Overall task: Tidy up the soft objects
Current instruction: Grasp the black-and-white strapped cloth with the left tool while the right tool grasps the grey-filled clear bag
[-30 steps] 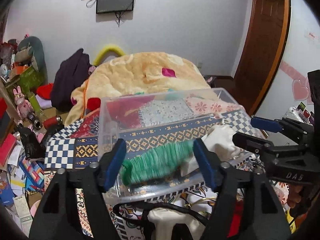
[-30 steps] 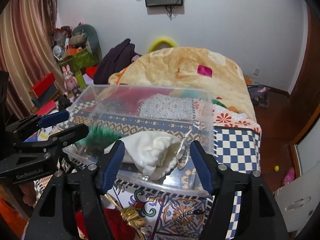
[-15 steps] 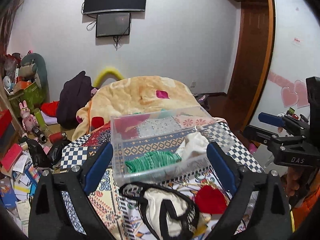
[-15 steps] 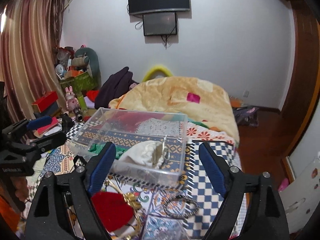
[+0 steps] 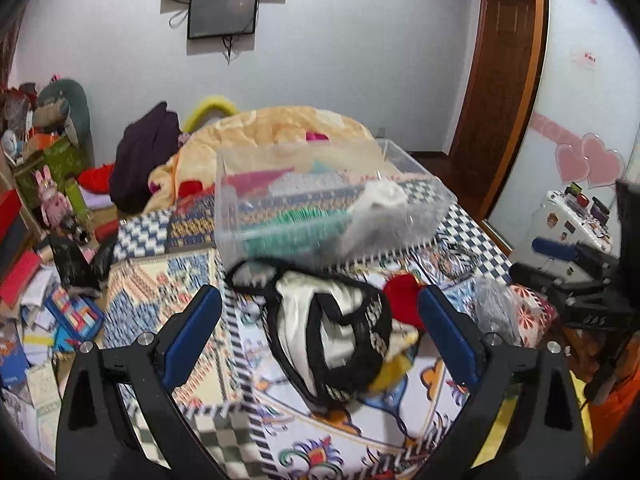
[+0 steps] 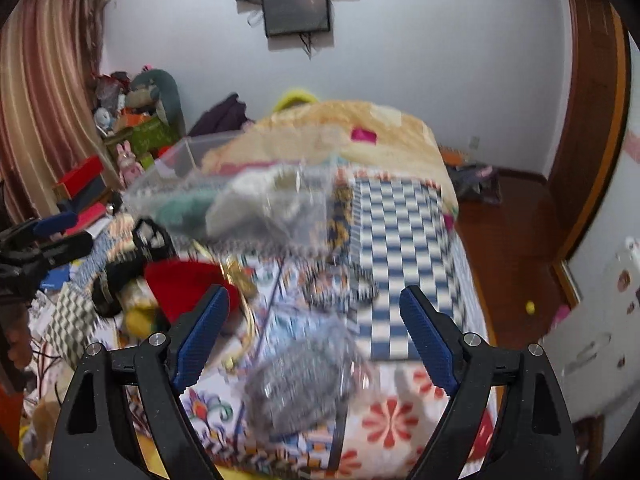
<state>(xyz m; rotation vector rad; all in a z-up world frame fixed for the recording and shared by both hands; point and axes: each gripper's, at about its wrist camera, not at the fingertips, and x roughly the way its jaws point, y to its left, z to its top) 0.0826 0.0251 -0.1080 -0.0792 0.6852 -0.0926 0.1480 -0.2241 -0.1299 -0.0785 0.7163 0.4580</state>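
A clear plastic bin (image 5: 240, 196) stands on the patterned bed cover and holds a green knit item (image 5: 288, 228) and a white pouch (image 5: 380, 200). My left gripper (image 5: 320, 332) is open and empty, above a white and black lace garment (image 5: 332, 332). A red soft item (image 5: 404, 300) lies right of the garment. My right gripper (image 6: 314, 336) is open and empty, above a grey mesh pouch (image 6: 300, 376). The bin (image 6: 180, 184) and the red item (image 6: 180, 284) show blurred in the right wrist view. The right gripper also shows in the left wrist view (image 5: 560, 264).
A bracelet (image 6: 340, 284) lies on the cover near the checked cloth (image 6: 396, 240). A beige blanket (image 5: 280, 132) is heaped behind the bin. Clutter of boxes and toys (image 5: 48, 208) fills the floor at left. A wooden door (image 5: 500, 80) is at right.
Both grippers have pulled back and away from the bin and opened wider. The lace garment, red item and grey pouch have come into view in front of the bin.
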